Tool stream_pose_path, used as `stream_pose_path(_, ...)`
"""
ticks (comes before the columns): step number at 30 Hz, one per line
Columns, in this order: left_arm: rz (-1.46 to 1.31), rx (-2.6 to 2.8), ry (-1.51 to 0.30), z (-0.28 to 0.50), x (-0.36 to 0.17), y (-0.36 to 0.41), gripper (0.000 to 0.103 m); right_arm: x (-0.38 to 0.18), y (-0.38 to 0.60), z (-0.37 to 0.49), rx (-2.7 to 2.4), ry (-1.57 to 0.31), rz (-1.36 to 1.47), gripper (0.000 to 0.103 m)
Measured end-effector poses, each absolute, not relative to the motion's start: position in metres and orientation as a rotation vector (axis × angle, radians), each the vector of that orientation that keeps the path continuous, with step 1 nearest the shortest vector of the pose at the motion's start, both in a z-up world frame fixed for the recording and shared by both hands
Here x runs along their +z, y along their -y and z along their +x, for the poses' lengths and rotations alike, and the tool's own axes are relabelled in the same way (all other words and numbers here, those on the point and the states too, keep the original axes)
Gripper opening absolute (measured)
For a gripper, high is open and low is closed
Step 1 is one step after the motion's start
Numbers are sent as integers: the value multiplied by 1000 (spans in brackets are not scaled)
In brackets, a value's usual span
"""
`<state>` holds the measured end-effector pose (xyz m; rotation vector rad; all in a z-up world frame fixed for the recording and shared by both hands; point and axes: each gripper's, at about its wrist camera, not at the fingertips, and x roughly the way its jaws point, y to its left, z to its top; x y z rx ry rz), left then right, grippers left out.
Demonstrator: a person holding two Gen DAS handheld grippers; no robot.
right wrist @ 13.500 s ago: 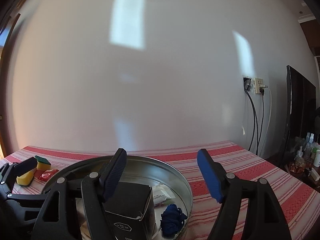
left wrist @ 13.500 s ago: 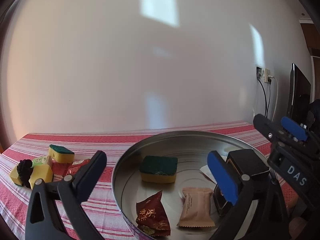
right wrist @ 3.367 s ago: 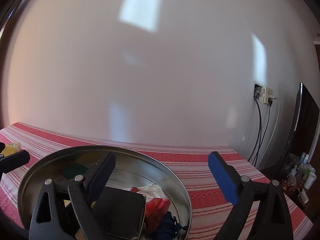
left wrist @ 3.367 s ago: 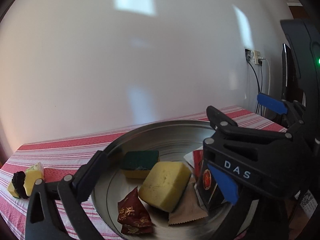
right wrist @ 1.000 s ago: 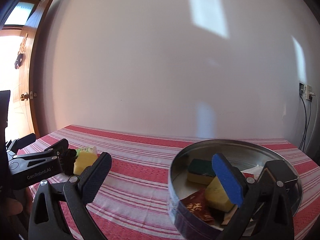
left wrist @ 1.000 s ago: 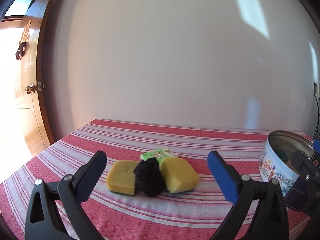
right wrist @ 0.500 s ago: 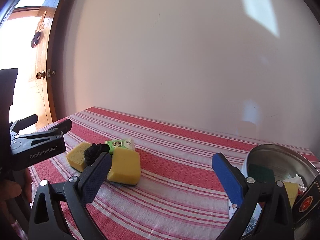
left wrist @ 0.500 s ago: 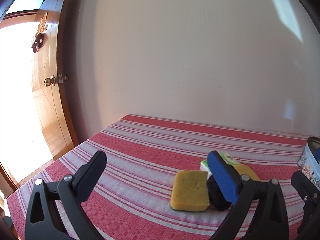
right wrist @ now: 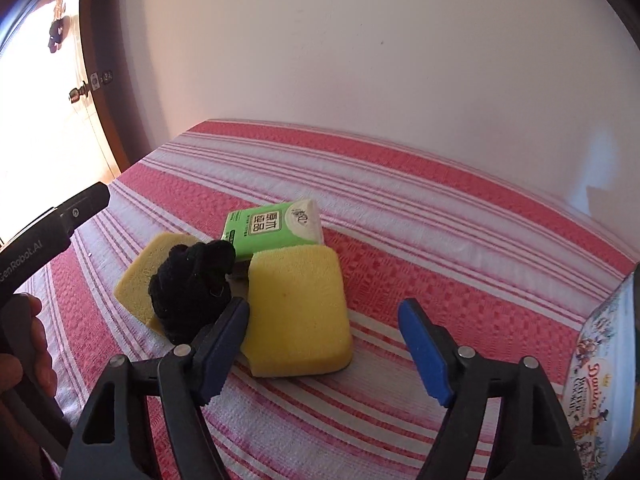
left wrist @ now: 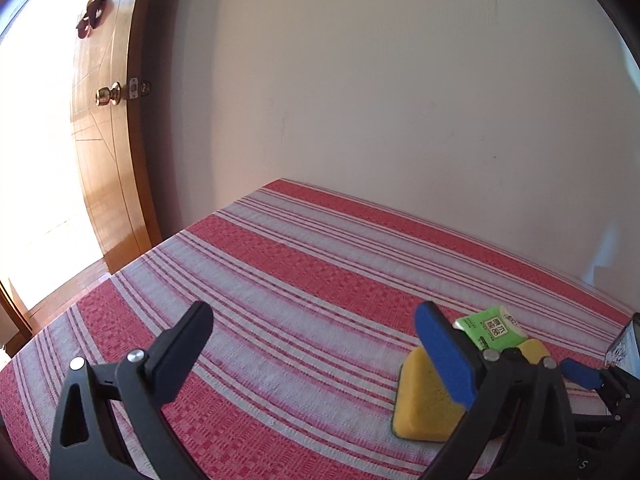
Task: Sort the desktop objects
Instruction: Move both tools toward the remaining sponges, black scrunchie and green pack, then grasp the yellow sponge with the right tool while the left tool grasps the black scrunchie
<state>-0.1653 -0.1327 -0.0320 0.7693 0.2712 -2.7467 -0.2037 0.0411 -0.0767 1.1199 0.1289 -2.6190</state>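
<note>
**Tabletop stock: four loose items left of the tin**

Moved since one second ago: both cameras have swung away from the tin toward the door-side end of the tabletop; the loose cluster, then centred before the left tongs, now sits at their right side, and the right tongs now stand over it.

1. Right tongs [right wrist: 322,340]: nearest, pointing down at the cluster. Jaws partly apart and closing. The near yellow sponge [right wrist: 298,312] lies between them; the pads are not pressing on it.
2. Left tongs [left wrist: 316,354]: jaws wide, nothing between them, bare striped cloth beneath. A hand [right wrist: 24,344] grips their handle at the left edge of the right wrist view.
3. Black fabric bundle [right wrist: 192,284]: resting on the second yellow sponge [right wrist: 140,272], touching the near sponge's left side.
4. Second yellow sponge: flat, left of the bundle, partly covered by it. From the left wrist it shows just behind the blue pad.
5. Green tissue pack [right wrist: 272,224]: farthest of the cluster, its near edge tucked behind the near sponge and the bundle.
6. Biscuit tin [right wrist: 600,364]: printed wall only, at the right edge, well apart from the cluster.
7. Tabletop [left wrist: 280,280]: red and white striped cloth, running to a plain wall.
8. Wooden door [left wrist: 108,140]: beyond the tabletop's left corner, brass knob.
</note>
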Motion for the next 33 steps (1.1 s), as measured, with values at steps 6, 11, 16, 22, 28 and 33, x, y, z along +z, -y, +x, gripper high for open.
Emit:
stream_pose_path(6, 724, -2820, -192, -161, -28, 122, 102, -88, -37, -213, -2557, -109, 1195, 56)
stream_pose_path(11, 602, -2982, -40, -145, -18, 96, 102, -73, -55, -190, -2627, -7, 1044, 56)
stream_pose_path(16, 599, -3072, 174, -141, -15, 58, 102, -52, -83, -145, -2782, -37, 830, 56)
stream_pose_path(22, 834, -3031, 296, -172, -26, 23, 91, -48, -107, -124, -2825, -21, 768, 56)
stream_pose_path(28, 1129, -2951, 512, -204, -50, -5, 49, -50, -109, -130, -2813, 17, 807, 56)
stream_pose_path(33, 1196, -2968, 487, -208, -53, -4, 43, -48, -110, -129, -2816, 16, 800, 56)
